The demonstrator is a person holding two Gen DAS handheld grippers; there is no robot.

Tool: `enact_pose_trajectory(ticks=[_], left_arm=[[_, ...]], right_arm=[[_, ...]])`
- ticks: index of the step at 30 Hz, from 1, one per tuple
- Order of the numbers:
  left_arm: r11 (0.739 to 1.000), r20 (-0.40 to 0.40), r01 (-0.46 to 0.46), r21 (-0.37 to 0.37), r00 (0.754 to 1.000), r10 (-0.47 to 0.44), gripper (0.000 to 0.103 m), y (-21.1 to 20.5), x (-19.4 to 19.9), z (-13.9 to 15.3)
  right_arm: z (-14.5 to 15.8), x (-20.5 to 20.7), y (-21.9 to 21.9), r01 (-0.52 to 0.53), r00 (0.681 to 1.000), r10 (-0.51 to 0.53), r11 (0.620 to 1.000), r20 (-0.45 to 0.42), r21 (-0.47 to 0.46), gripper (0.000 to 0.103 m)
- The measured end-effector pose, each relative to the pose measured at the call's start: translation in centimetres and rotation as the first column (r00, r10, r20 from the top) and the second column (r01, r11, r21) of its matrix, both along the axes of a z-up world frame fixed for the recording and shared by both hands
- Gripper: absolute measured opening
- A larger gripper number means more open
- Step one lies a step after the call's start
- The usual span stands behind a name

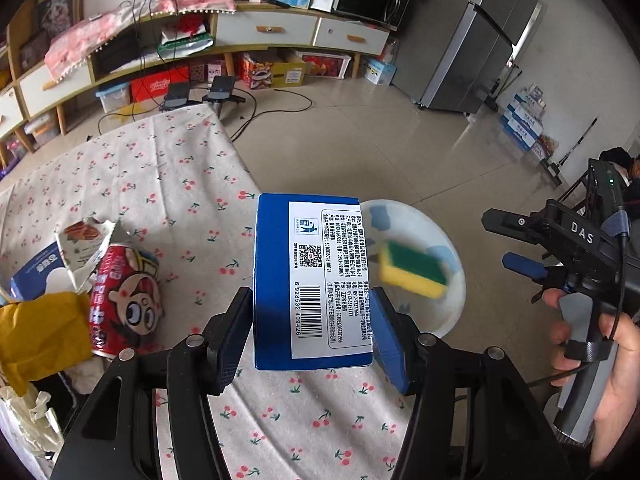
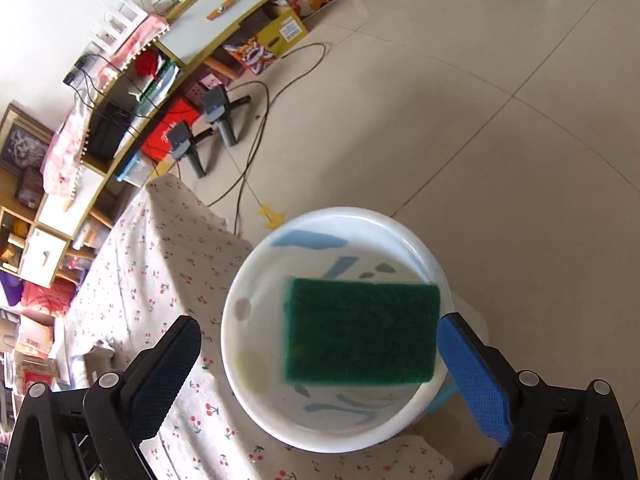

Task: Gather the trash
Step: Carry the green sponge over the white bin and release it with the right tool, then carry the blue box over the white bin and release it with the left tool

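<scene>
My left gripper (image 1: pixel 312 320) is shut on a blue carton with a white barcode label (image 1: pixel 312 280) and holds it above the cherry-print tablecloth (image 1: pixel 160 184). To its right a white bucket (image 1: pixel 452 308) stands beside the table; a blurred green-and-yellow sponge (image 1: pixel 412 274) is in mid-air over it. In the right wrist view my right gripper (image 2: pixel 316 364) is open above the bucket (image 2: pixel 400 232), and the sponge (image 2: pixel 360 336) is between its fingers, touching neither. The right gripper's body (image 1: pixel 560 248) shows at the right of the left view.
A red cartoon snack can (image 1: pixel 124 304), a torn white wrapper (image 1: pixel 86 244), a blue-white pack (image 1: pixel 38 276) and a yellow bag (image 1: pixel 44 340) lie at the table's left. Beyond are a TV cabinet (image 1: pixel 264 30), a grey fridge (image 1: pixel 480 40), cables and tripods (image 2: pixel 216 120) on the tiled floor.
</scene>
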State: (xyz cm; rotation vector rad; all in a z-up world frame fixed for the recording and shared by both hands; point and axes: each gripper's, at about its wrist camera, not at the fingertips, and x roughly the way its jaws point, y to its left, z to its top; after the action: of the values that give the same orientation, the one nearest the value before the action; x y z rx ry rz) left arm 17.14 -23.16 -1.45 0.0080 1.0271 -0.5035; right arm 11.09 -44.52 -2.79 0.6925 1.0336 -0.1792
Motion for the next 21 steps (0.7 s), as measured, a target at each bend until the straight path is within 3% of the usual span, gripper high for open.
enact_pose_trajectory(ticks=[6, 16, 17, 19, 21], left_arm=[[0.999, -0.011, 0.051, 0.016, 0.999, -0.051, 0.061, -3.6, 1.4, -1.6], [0.984, 0.016, 0.171, 0.051, 0.985, -0.172, 0.063, -8.3, 1.7, -2.4], [0.981, 0.003, 0.185, 0.054, 0.983, -0.185, 0.067, -8.6, 1.9, -2.5], [0.983, 0.0, 0.17, 0.064, 0.985, -0.171, 0.091, -8.7, 2.0, -2.4], [0.986, 0.01, 0.156, 0.055, 0.988, -0.157, 0.096, -8.3, 1.9, -1.9]], right_arm=[[1.3, -1.7, -0.4, 0.009, 0.997, -0.024, 0.981, -0.072, -0.195, 0.1], [2.1, -5.1, -2.1, -0.011, 0.997, -0.01, 0.966, -0.08, -0.258, 0.1], [2.4, -5.4, -2.1, -0.008, 0.997, -0.011, 0.966, -0.071, -0.26, 0.1], [2.8, -5.8, -2.0, 0.001, 0.998, -0.015, 0.965, -0.055, -0.26, 0.1], [3.1, -6.0, -2.0, 0.006, 0.999, -0.018, 0.964, -0.044, -0.265, 0.1]])
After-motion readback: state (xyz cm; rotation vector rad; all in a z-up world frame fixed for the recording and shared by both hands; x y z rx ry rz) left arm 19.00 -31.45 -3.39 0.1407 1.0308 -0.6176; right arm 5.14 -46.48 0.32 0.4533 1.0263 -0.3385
